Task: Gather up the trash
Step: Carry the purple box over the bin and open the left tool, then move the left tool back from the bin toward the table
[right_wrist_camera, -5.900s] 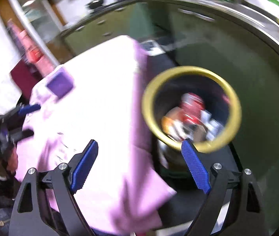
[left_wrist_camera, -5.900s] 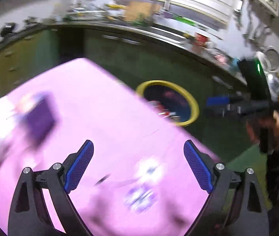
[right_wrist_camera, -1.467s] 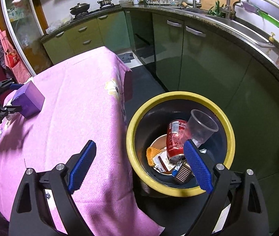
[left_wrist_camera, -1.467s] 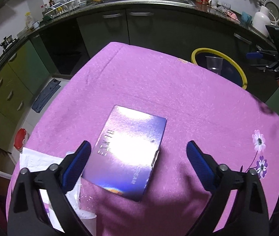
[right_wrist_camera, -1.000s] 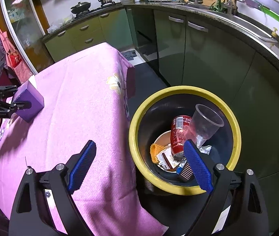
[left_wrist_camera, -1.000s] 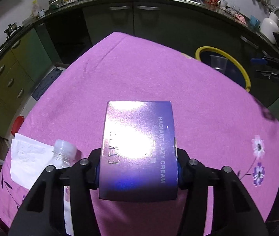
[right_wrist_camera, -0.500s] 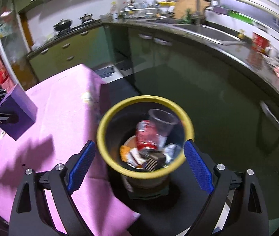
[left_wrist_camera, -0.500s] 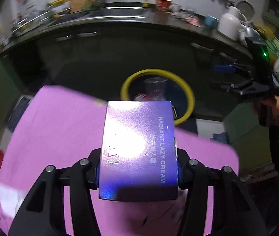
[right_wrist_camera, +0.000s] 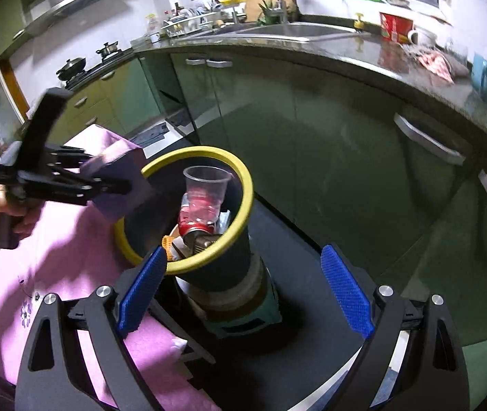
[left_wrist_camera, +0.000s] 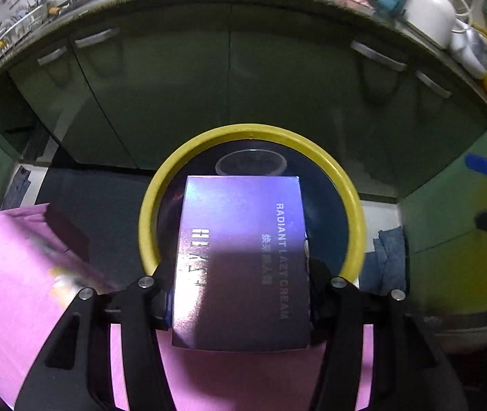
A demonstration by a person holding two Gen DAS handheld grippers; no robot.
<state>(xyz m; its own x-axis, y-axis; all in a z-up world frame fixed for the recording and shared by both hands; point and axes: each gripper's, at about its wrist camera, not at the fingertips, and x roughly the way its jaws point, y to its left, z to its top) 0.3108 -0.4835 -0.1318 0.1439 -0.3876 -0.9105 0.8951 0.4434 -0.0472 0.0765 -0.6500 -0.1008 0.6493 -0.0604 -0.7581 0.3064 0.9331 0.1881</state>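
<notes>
One bench (left_wrist_camera: 10, 274), draped in pink cloth, lay below and behind your left claw (left_wrist_camera: 240, 294). One yellow-rimmed bin (left_wrist_camera: 353, 205) stood just ahead of that claw, beyond the bench edge; inside it you could count one clear cup (right_wrist_camera: 205, 179) and one red can (right_wrist_camera: 192, 227), the other scraps being too jumbled to count. One purple box (left_wrist_camera: 243, 257), the task's thing, sat clamped between the left claw's fingers, partly over the bin mouth. Your right claw (right_wrist_camera: 243, 291) stood wide and empty, the bin ahead of it. If you released early, the box would likely strike the near rim or drop onto the cloth.
</notes>
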